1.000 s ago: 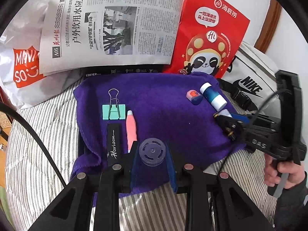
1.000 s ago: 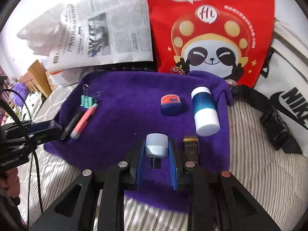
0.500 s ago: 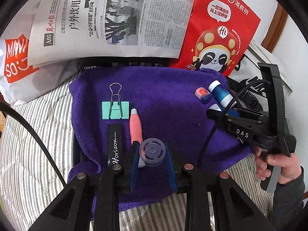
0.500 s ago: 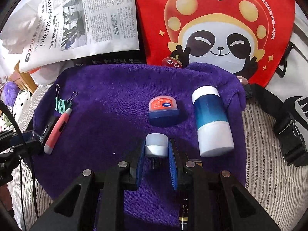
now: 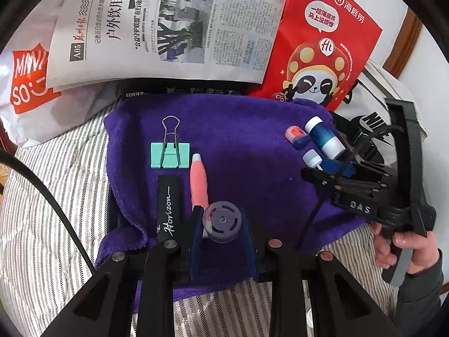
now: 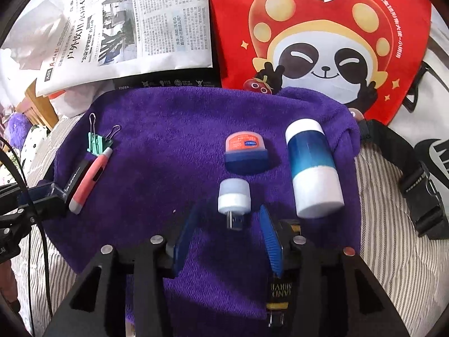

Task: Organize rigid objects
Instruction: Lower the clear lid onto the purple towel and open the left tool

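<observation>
My right gripper stood open behind the plug — grouped beside balm; left gripper gripped the disc.

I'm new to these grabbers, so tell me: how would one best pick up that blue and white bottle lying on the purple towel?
Grip the blue and white bottle across its round body near the middle, coming from above. It lies on its side, so the curved flanks are free, though the small jar sits close alongside.
</observation>
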